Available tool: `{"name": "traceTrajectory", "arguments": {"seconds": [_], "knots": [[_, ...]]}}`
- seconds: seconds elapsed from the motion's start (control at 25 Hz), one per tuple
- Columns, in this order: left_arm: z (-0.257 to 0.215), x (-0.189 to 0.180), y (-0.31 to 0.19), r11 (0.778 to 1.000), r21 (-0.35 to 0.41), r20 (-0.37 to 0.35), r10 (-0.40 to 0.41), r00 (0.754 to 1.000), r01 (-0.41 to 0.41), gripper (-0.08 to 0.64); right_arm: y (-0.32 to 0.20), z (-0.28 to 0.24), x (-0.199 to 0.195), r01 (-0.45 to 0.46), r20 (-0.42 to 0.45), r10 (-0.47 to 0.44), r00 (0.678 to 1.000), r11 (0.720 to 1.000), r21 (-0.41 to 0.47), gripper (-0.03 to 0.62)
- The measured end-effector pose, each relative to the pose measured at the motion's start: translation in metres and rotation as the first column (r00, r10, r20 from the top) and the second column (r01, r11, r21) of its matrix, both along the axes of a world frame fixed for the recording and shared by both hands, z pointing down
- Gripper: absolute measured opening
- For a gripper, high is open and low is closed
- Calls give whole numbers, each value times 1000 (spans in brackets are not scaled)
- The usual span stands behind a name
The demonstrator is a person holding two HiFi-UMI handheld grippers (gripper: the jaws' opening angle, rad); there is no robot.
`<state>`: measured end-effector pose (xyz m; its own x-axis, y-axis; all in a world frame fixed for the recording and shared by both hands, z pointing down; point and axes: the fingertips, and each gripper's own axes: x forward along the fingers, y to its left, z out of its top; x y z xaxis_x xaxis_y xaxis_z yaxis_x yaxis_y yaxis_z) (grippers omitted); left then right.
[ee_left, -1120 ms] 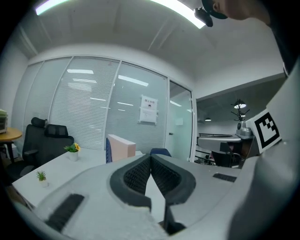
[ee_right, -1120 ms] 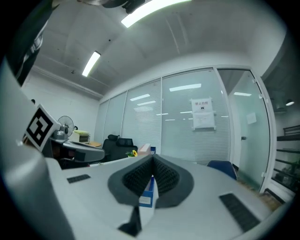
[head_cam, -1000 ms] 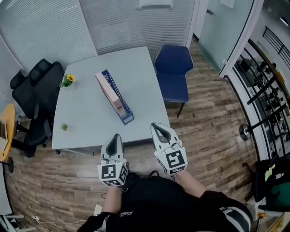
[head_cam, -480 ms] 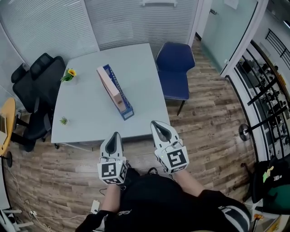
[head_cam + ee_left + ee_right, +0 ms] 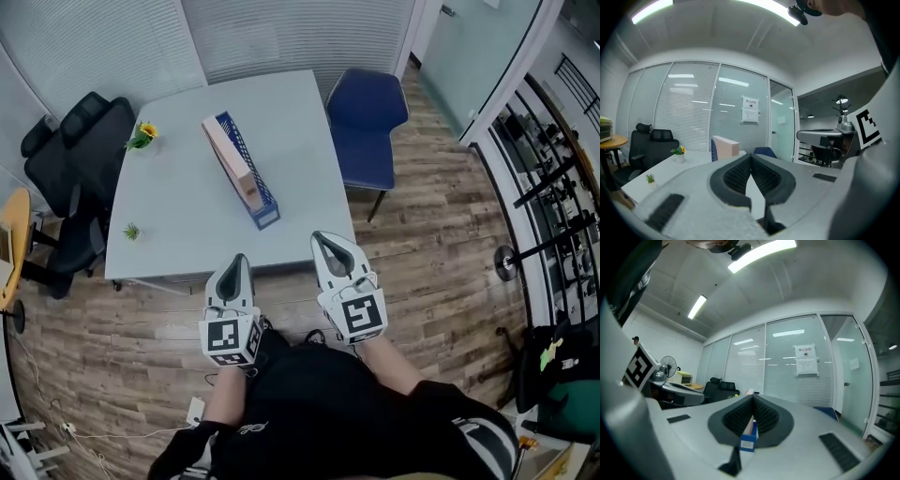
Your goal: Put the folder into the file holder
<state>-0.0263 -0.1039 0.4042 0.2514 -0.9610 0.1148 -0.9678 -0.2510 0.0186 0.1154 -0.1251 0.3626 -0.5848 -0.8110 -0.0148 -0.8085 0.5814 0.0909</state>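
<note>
A blue mesh file holder point(image 5: 265, 202) lies on the pale grey table point(image 5: 178, 225), with a pinkish-beige folder point(image 5: 228, 159) standing inside it. Both grippers hover off the table's near edge, over the wooden floor. My left gripper point(image 5: 238, 260) is shut with nothing between its pads. My right gripper point(image 5: 324, 238) is also shut and empty. In the left gripper view, the folder point(image 5: 725, 146) shows beyond my shut left gripper point(image 5: 750, 156). In the right gripper view, the holder's end point(image 5: 748, 439) shows just below my shut right gripper point(image 5: 753, 397).
A blue chair point(image 5: 367, 122) stands at the table's far right, a black office chair point(image 5: 75, 159) at its left. A potted yellow flower point(image 5: 141, 137) and a tiny green plant point(image 5: 131, 231) sit on the table's left side. Glass walls enclose the room.
The table and file holder sit slightly higher in the head view than a second ago. Both grippers stay shut and hold about the same place.
</note>
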Motion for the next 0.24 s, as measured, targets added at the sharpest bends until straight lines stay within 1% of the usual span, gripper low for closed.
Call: {"name": "traceTrajectory", "arguments": {"seconds": [0.24], "knots": [[4, -13, -1, 1000, -12, -4, -7, 1000, 7, 2, 0, 2, -15, 19, 11, -19, 1000, 1000, 1, 3]]}}
